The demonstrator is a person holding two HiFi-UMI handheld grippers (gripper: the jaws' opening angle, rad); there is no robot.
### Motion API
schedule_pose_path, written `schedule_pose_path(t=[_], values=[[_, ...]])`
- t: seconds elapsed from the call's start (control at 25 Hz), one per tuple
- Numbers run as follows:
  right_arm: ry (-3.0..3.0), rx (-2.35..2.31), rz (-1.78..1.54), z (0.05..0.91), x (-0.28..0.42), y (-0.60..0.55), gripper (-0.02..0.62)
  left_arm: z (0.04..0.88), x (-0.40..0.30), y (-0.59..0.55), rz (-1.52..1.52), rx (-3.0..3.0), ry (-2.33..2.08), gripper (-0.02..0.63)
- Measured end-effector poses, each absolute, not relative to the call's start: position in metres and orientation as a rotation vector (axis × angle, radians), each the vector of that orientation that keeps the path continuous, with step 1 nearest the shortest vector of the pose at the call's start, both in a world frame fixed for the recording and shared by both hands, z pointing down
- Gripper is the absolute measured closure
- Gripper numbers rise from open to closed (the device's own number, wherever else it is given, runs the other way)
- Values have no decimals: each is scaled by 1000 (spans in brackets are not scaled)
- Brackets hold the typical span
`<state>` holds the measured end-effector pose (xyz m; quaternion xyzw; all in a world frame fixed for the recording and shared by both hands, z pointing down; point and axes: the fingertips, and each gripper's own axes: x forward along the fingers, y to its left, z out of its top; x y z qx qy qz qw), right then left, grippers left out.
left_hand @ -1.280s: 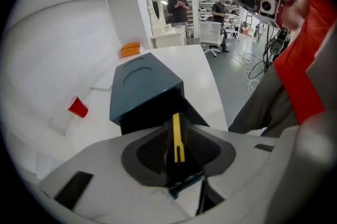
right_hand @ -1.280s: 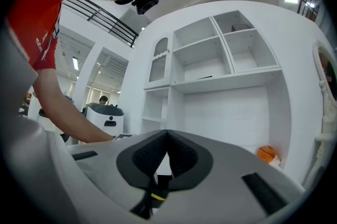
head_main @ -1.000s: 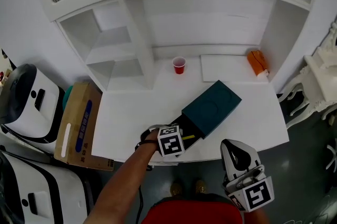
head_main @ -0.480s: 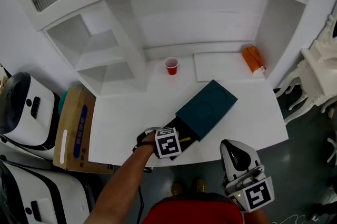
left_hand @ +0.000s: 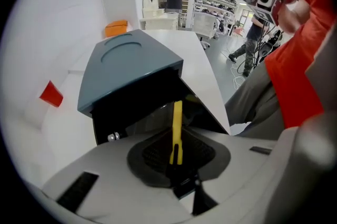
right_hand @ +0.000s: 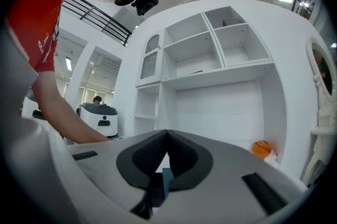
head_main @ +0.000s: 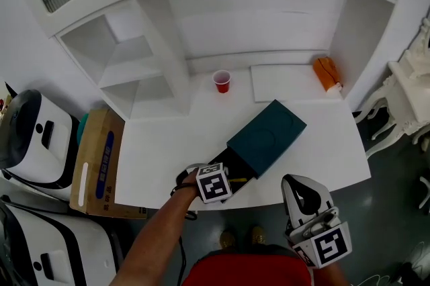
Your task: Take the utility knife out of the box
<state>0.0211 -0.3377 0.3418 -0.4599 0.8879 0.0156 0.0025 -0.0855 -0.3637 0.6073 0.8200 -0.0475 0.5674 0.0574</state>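
Observation:
A dark teal box (head_main: pixel 269 135) lies slantwise on the white table (head_main: pixel 168 144), its drawer pulled out toward the front edge. In the drawer lies a thin yellow utility knife (left_hand: pixel 177 123), a sliver of which also shows in the head view (head_main: pixel 238 179). My left gripper (left_hand: pixel 176 159) points steeply down into the drawer. Its jaws are closing, and the pads press on the knife's near end. The box's teal lid (left_hand: pixel 126 68) rises just behind it. My right gripper (head_main: pixel 299 185) hangs off the table's front edge, level, shut and empty (right_hand: pixel 167 136).
A red cup (head_main: pixel 221 81) stands at the back of the table beside a white board (head_main: pixel 285 83). An orange object (head_main: pixel 327 74) lies at the back right. White shelves rise behind. A cardboard box (head_main: pixel 97 160) and white machines (head_main: pixel 30 137) stand left of the table.
The head view has shifted a little. My left gripper stays at the drawer's mouth over the knife. The right gripper has not moved.

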Motion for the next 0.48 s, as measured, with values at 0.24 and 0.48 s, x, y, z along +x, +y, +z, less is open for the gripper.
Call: schedule_pose_path(t=[0.24,0.48], values=[[2794,-1430,48,343,18,-333,594,605,-85,-362,1670,2532,-199,518],[2786,-1419,22,344,20,-331,594,575,-85,-367,1464,2610,-374,518]])
